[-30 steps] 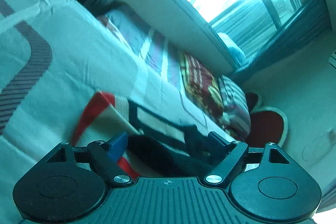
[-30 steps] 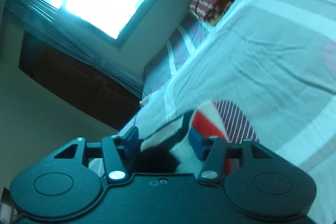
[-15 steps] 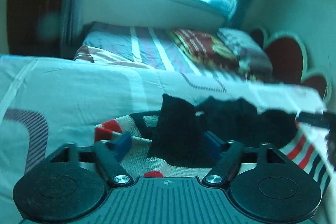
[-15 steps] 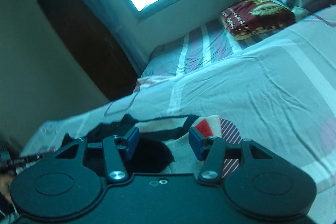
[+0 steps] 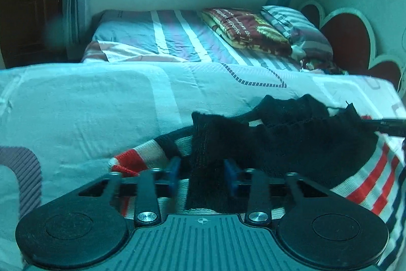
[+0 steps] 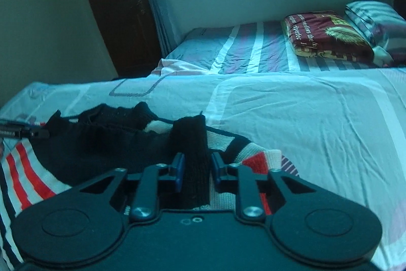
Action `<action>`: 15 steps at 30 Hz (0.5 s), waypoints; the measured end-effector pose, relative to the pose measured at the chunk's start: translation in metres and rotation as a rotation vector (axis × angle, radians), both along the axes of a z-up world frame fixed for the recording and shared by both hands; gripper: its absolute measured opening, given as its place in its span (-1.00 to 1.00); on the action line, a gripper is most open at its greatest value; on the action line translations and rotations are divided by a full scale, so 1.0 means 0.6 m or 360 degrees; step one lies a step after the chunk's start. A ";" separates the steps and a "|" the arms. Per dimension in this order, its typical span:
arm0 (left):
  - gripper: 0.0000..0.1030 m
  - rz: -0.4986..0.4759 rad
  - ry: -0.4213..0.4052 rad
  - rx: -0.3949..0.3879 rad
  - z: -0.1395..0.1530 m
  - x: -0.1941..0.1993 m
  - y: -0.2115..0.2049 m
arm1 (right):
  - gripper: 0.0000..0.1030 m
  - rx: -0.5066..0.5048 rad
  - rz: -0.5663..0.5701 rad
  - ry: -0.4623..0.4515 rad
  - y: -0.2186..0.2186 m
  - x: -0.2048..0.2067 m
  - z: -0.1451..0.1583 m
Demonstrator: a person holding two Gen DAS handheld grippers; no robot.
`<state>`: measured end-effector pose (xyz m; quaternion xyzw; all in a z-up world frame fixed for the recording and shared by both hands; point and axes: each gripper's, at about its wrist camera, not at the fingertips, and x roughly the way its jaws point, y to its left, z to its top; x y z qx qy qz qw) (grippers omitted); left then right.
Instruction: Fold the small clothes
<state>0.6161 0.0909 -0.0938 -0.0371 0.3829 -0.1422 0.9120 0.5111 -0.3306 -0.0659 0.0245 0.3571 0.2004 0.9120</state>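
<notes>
My left gripper (image 5: 202, 174) and right gripper (image 6: 195, 170) each pinch the sweater (image 5: 291, 144) near the bed's (image 5: 88, 103) front edge; uneven pulling could slip it free.

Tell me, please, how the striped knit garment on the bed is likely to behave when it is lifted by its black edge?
The striped knit garment will probably be floppy: its black edge already sags in waves between the two tools. It likely stretches, being a ribbed knit. It should not slip easily, since the left tool and the right tool each have a black strip between their fingers.
</notes>
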 end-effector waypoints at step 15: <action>-0.85 0.0106 -0.0209 -0.0032 0.017 -0.041 0.023 | -0.90 -0.0106 -0.0092 -0.0226 0.013 -0.016 0.021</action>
